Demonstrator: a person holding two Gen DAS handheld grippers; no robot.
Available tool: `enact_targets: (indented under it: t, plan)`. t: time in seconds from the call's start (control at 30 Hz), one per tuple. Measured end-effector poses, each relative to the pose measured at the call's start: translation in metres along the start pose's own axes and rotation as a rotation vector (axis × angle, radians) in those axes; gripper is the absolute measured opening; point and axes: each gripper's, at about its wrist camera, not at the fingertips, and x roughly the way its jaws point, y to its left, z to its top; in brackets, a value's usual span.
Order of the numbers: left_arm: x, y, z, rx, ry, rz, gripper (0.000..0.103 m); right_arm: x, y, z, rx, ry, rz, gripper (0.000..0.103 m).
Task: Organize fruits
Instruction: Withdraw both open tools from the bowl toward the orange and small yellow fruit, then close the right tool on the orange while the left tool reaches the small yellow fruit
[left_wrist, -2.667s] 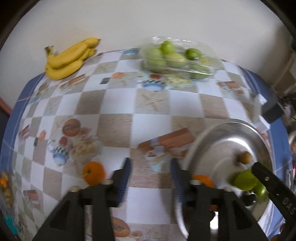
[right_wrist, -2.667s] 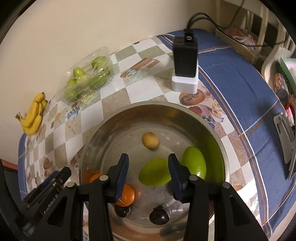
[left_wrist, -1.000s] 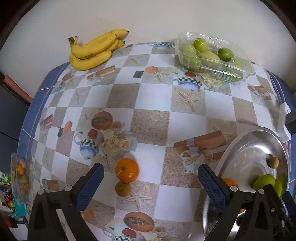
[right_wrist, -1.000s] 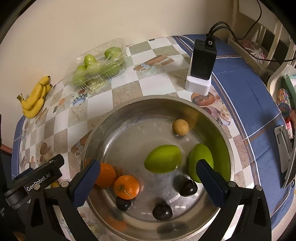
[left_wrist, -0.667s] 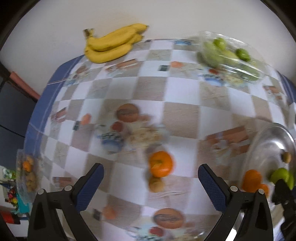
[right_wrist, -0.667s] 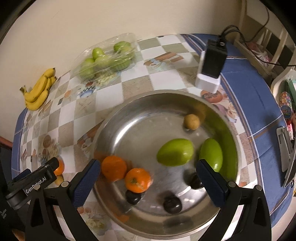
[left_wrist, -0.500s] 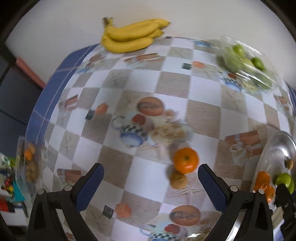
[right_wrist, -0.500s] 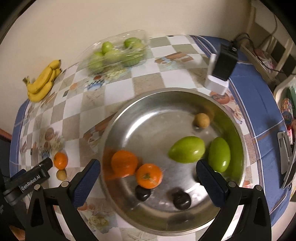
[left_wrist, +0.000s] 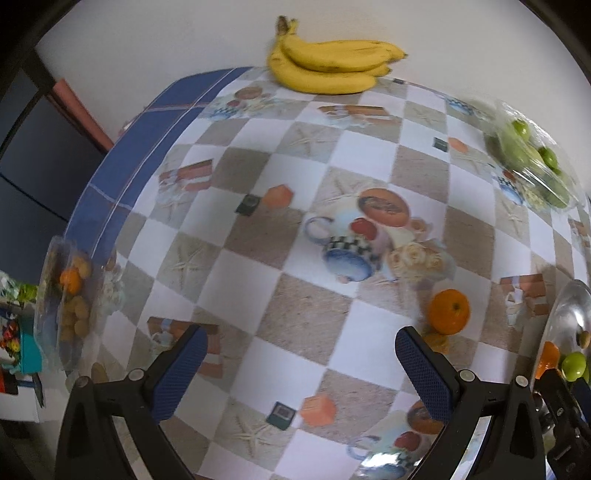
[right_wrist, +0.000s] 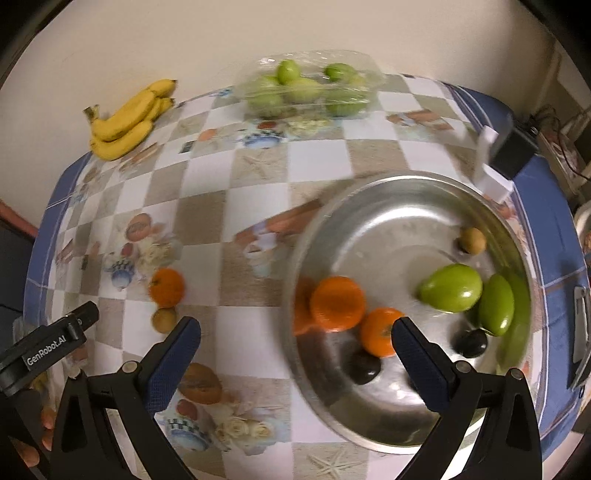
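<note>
**Steel bowl half filled, one orange out on the cloth**

Orange fruit (right_wrist: 167, 287) sits on the checked tablecloth (right_wrist: 317, 158) left of the steel bowl (right_wrist: 388, 206), a small brown fruit (right_wrist: 164, 319) touching it. Bananas (left_wrist: 328, 66) lie lengthwise along the wall, stems left. Left gripper (left_wrist: 295, 369) and right gripper (right_wrist: 295, 354) both gape wide, empty.

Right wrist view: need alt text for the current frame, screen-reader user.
The open right gripper hovers over a checkered patterned tablecloth beside a round steel bowl holding two oranges, two green mangoes, dark plums and a small brown fruit. A loose orange and small tan fruit lie left; a yellow banana bunch and a clear pack of green fruit sit by the wall.
</note>
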Motion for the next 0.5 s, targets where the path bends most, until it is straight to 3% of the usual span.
enact_targets:
  t: [0.2,0.5]
  plan:
    - [0.004,0.023,0.001,-0.054,0.010,-0.013,0.103,0.001,0.019,-0.001,-0.024,-0.028,0.075,0.103]
    - [0.014,0.017,0.004,-0.046,0.019,-0.077,0.103,0.011,0.041,-0.002,-0.051,-0.048,0.150,0.103]
